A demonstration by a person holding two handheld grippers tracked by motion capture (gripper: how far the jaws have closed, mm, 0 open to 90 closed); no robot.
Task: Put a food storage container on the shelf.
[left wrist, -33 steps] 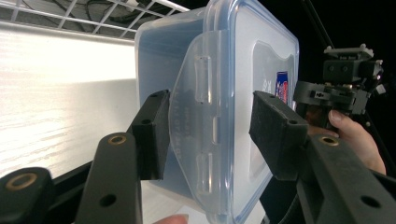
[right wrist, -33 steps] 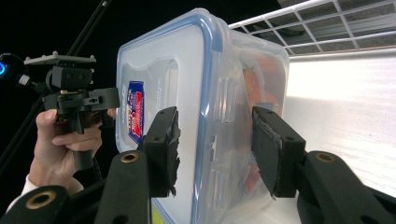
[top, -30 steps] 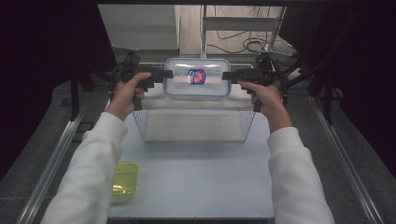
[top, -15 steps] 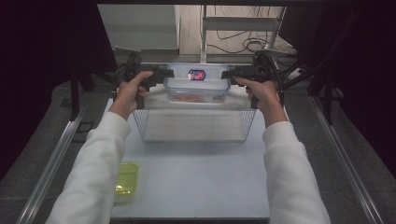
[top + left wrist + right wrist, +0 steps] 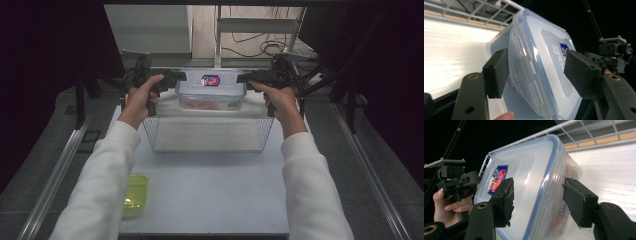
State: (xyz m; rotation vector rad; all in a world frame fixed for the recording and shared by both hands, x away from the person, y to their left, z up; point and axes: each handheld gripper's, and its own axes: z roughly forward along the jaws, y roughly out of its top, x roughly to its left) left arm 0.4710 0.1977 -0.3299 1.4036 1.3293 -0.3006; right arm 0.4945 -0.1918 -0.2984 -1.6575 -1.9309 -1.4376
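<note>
Your left tool [image 5: 535, 72] has just been opening; its pads sit off either side of the clear lidded food container [image 5: 541, 57], which leans against the wire basket [image 5: 486, 10]. Your other tool [image 5: 614, 53] is behind it.

We lowered the clear lidded container [image 5: 212, 90] from above the wire basket [image 5: 209, 134] until it sat at the basket's far end. Both the left gripper [image 5: 172, 76] and the right gripper [image 5: 248, 77] had just been opening; their pads now stood clear of the container's short ends, which remained between the jaws.
</note>
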